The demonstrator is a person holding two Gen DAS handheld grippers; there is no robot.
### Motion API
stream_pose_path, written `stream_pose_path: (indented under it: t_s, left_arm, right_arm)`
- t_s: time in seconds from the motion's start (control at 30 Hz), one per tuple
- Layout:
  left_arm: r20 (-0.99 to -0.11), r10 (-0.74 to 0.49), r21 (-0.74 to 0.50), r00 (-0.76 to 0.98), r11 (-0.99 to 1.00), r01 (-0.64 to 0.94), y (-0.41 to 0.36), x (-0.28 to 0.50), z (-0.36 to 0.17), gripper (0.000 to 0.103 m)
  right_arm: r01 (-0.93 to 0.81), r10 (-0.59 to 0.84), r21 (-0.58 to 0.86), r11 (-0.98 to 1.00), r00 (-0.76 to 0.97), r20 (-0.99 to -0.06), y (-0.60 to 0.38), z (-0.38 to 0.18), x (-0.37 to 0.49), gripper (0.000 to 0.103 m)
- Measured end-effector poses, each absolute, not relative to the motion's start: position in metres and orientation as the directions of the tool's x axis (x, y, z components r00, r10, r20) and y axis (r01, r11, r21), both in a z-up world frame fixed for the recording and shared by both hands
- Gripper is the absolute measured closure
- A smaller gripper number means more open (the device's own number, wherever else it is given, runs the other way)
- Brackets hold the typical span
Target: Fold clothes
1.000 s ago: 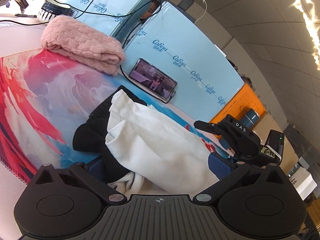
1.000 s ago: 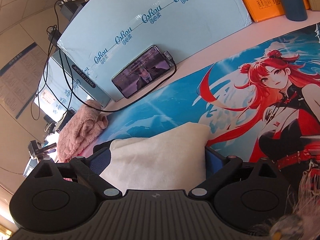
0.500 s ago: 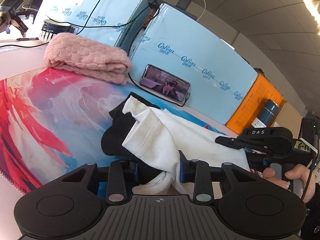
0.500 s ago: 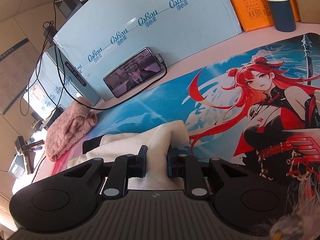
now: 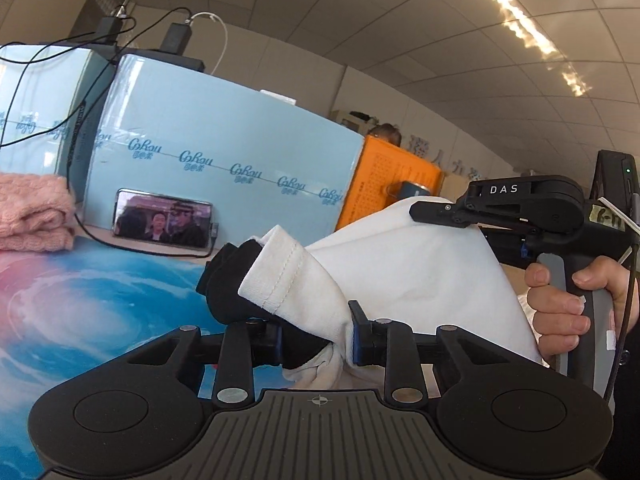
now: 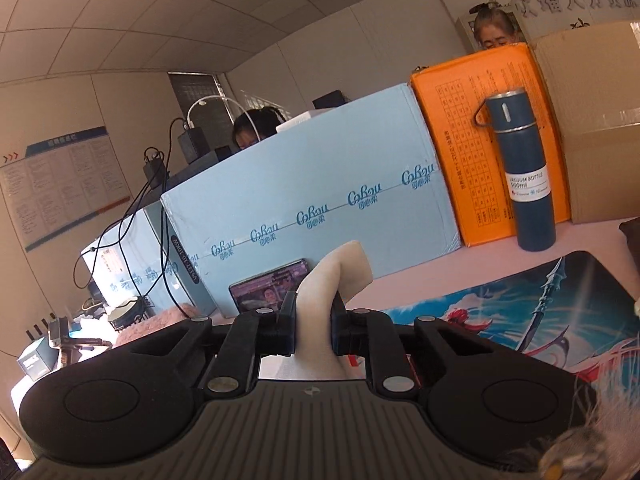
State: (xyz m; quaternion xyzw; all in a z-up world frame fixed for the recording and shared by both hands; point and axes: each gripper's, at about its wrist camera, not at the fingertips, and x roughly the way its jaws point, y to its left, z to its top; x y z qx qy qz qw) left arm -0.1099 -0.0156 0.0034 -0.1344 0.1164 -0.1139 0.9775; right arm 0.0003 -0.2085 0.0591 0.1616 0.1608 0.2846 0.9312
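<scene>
White garment (image 5: 400, 264) with black lining hangs bunched, cuff hem showing.

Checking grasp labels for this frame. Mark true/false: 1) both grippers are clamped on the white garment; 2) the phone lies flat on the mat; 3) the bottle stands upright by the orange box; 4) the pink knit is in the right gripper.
1) True: left gripper and right gripper both pinch the white garment.
2) False: the phone leans against the blue box.
3) True: the bottle stands in front of the orange box.
4) False: the pink knit lies on the table, untouched.
</scene>
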Motion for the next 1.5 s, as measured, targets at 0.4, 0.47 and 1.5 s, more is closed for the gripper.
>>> stream_pose_path:
  t_s: [0.4, 0.47, 1.5]
  left_arm:
    - [-0.088, -0.523, -0.021, 0.848, 0.852, 0.524, -0.158, -0.027, 0.035, 0.076]
    - [-0.082, -0.551, -0.009, 0.830, 0.834, 0.552, -0.181, -0.011, 0.036, 0.076]
    - [-0.332, -0.624, -0.182, 0.708, 0.779, 0.601, -0.287, 0.066, -0.019, 0.008]
  right_arm:
    - [-0.263, 0.268, 0.275, 0.925, 0.963, 0.017, -0.358, 0.086, -0.011, 0.089]
    - [-0.209, 0.210, 0.268, 0.941, 0.977, 0.024, -0.382, 0.089, -0.005, 0.089]
    - [0.444, -0.419, 0.162, 0.881, 0.892, -0.169, -0.527, -0.009, 0.109, 0.020]
